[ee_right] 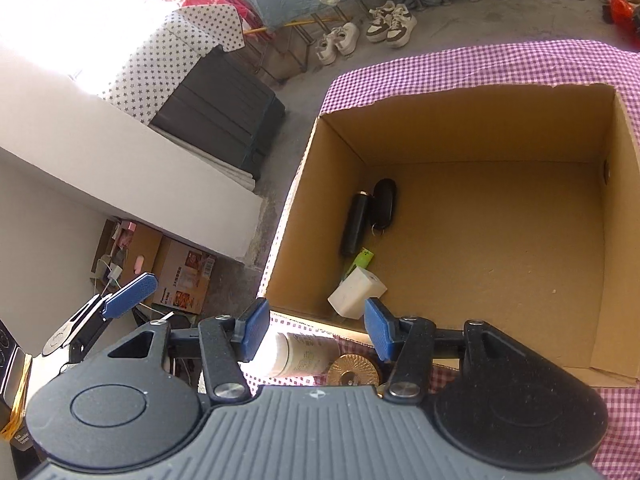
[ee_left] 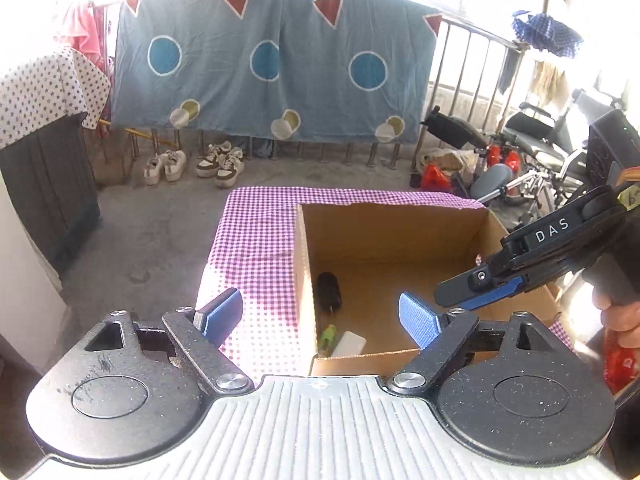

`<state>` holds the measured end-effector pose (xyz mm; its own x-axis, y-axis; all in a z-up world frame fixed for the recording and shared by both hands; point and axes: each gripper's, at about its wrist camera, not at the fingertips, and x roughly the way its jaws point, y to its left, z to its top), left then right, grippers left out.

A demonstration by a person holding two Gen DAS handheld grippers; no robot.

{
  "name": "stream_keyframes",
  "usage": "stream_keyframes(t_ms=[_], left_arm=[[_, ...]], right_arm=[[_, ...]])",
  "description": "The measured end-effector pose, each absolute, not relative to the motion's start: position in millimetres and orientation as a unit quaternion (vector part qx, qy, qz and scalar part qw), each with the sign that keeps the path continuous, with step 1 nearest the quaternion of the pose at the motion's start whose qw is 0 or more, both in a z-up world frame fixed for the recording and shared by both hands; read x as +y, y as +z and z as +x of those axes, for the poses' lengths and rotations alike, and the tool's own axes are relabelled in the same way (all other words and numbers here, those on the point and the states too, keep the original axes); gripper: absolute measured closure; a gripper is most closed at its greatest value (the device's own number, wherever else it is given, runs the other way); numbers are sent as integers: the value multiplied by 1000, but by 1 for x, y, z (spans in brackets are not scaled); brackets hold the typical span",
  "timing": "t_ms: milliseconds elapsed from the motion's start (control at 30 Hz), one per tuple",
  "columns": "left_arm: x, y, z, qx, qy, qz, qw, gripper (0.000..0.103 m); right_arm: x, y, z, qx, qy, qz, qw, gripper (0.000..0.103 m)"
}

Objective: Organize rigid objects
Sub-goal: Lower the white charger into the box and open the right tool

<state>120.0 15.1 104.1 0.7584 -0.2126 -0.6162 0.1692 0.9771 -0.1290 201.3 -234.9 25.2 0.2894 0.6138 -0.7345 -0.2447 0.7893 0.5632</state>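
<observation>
An open cardboard box (ee_left: 304, 248) stands on a purple checked cloth. Inside it along the left wall lie a black cylinder (ee_right: 354, 224), a black oval case (ee_right: 385, 202), a green item (ee_right: 362, 259) and a white block (ee_right: 357, 293). My left gripper (ee_left: 320, 316) hovers open over the box's near left corner, holding nothing. My right gripper (ee_right: 316, 328) is open and empty above the box's near edge. Under it, outside the box, a white bottle (ee_right: 304, 354) and a gold disc (ee_right: 354, 372) lie on the cloth. The right gripper (ee_left: 460, 300) also shows over the box's right side.
The checked cloth (ee_left: 256, 240) covers a small table. Shoes (ee_left: 220, 162) and a blue patterned sheet (ee_left: 272, 68) on a railing stand behind it. A wheelchair (ee_left: 532, 148) is at the right, a dark cabinet (ee_right: 218, 120) at the left, and cartons (ee_right: 180, 276) on the floor.
</observation>
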Motion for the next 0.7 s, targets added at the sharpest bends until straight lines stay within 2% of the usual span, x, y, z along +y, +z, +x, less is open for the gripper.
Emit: stream_keyframes(t_ms=[133, 200, 500, 600, 700], left_arm=[[41, 92, 112, 326, -78, -55, 941, 12], [51, 86, 110, 319, -66, -62, 943, 7], [85, 67, 115, 314, -38, -70, 946, 7], [90, 58, 118, 321, -39, -77, 943, 7], [94, 52, 121, 328, -40, -84, 940, 7]], right_arm=[[-204, -3, 223, 584, 255, 171, 751, 48], [-192, -16, 233, 606, 244, 170, 737, 48], [-167, -61, 269, 662, 199, 168, 703, 48], [-167, -71, 274, 670, 193, 178, 694, 52], [-171, -76, 273, 674, 192, 183, 690, 68]])
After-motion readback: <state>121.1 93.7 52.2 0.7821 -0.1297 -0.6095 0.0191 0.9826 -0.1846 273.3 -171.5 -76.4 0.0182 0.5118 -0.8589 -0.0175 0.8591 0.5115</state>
